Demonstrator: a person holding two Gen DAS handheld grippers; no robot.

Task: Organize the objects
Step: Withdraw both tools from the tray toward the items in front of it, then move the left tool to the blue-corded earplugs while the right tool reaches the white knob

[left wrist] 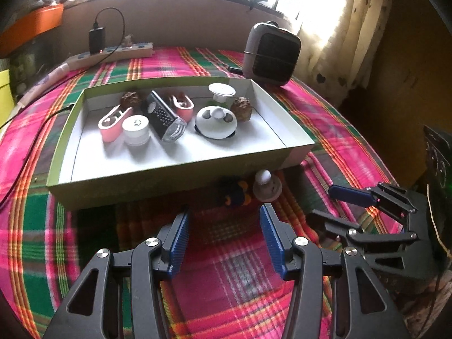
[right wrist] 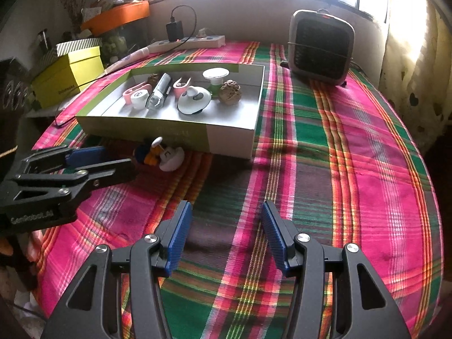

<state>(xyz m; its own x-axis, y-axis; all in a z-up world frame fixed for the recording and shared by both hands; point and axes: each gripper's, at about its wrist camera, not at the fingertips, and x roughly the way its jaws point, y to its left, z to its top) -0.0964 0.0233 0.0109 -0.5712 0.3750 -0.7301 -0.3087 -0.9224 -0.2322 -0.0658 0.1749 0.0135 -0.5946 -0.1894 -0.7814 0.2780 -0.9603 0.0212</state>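
A shallow cardboard box on the plaid cloth holds several items: pink clips, a white jar, a black grater, a white lid and brown cones. Outside its near wall lie a dark blue-and-orange toy and a small white knobbed lid. My left gripper is open and empty just before them; it also shows in the right wrist view. My right gripper is open and empty, also seen at the right of the left wrist view.
A grey fan heater stands at the back right. A power strip with a charger lies at the back. A yellow box sits at the left. Curtains hang at the right.
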